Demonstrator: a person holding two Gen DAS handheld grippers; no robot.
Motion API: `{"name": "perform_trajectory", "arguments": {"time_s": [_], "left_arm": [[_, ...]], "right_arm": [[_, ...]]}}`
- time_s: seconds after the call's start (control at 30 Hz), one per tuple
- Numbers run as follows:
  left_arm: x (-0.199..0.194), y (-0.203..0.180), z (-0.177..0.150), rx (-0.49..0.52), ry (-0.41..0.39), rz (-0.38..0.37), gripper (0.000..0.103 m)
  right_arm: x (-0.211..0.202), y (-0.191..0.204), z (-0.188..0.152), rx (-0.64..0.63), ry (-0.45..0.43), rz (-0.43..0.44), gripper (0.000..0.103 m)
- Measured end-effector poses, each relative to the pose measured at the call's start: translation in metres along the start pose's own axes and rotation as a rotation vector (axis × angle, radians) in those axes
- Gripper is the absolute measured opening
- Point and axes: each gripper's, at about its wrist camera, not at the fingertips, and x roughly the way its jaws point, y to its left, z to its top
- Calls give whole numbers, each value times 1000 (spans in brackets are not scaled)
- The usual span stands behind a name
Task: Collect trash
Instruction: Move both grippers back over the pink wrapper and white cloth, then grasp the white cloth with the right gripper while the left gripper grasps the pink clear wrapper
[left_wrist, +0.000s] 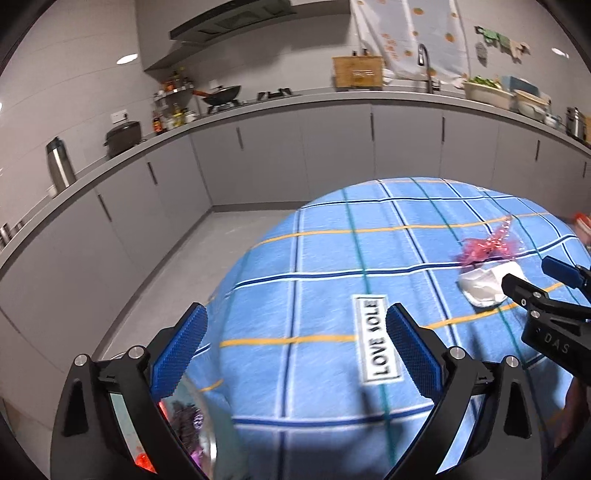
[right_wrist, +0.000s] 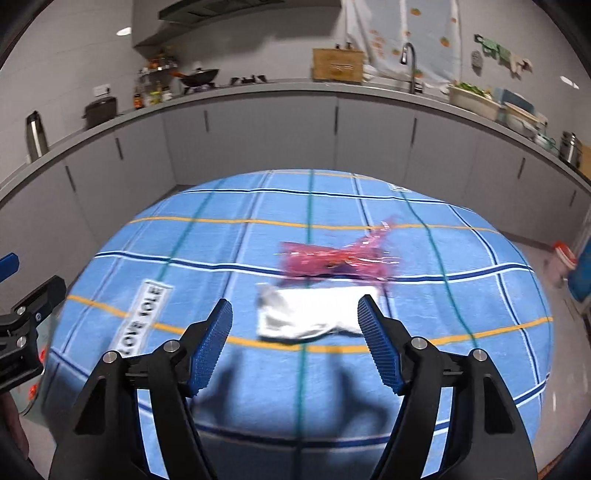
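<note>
A crumpled white wrapper (right_wrist: 306, 314) lies on the blue checked tablecloth (right_wrist: 258, 369), with a pink plastic wrapper (right_wrist: 332, 258) just behind it. My right gripper (right_wrist: 295, 310) hovers open over the near edge of the white wrapper, nothing between its blue pads. In the left wrist view the same white wrapper (left_wrist: 480, 288) and pink wrapper (left_wrist: 487, 245) sit far right, beside the right gripper (left_wrist: 535, 273). My left gripper (left_wrist: 295, 325) stands wide open above the cloth's left part, holding nothing. A clear bin or bag with colourful scraps (left_wrist: 184, 435) shows below its left finger.
A grey kitchen counter (right_wrist: 258, 92) with cabinets curves behind the table, carrying a wok (right_wrist: 199, 77), a thermos (right_wrist: 35, 134), a sink tap (right_wrist: 410, 62) and bowls. A "LOVE SOLE" label (left_wrist: 375, 339) is sewn on the cloth. Grey floor (left_wrist: 192, 251) lies left of the table.
</note>
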Motion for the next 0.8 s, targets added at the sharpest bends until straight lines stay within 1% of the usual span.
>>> {"name": "perform_trajectory", "arguments": {"time_s": [0.1, 0.23, 0.33, 0.37, 0.4, 0.43, 0.47, 0.5, 0.53, 0.57, 0.7, 0.8], "left_arm": [[7, -8, 4, 12, 3, -14, 96], [17, -13, 7, 19, 12, -23, 96], [22, -12, 6, 22, 21, -27, 96], [25, -12, 6, 23, 28, -31, 96], [26, -13, 5, 25, 31, -32, 96], [27, -13, 4, 27, 33, -33, 96], [28, -13, 4, 27, 34, -35, 96], [29, -13, 4, 27, 36, -38, 96], [29, -13, 5, 27, 36, -39, 96], [29, -13, 5, 27, 35, -39, 96], [27, -18, 9, 31, 27, -43, 96], [24, -29, 15, 48, 16, -55, 96]], "right_arm": [[6, -4, 1, -3, 13, 0, 70], [15, 6, 3, -32, 36, 4, 70], [29, 12, 3, -54, 76, 5, 68], [33, 14, 2, -64, 85, -5, 65], [36, 15, 2, -71, 96, -10, 53], [41, 14, 2, -74, 124, -6, 42], [45, 12, 2, -67, 144, 5, 28], [46, 11, 2, -68, 149, 10, 15], [45, 12, 2, -79, 152, 14, 7], [43, 11, 1, -84, 150, 18, 3], [25, 5, -3, -72, 123, 39, 3], [4, -5, -4, -55, 81, 24, 3]]}}
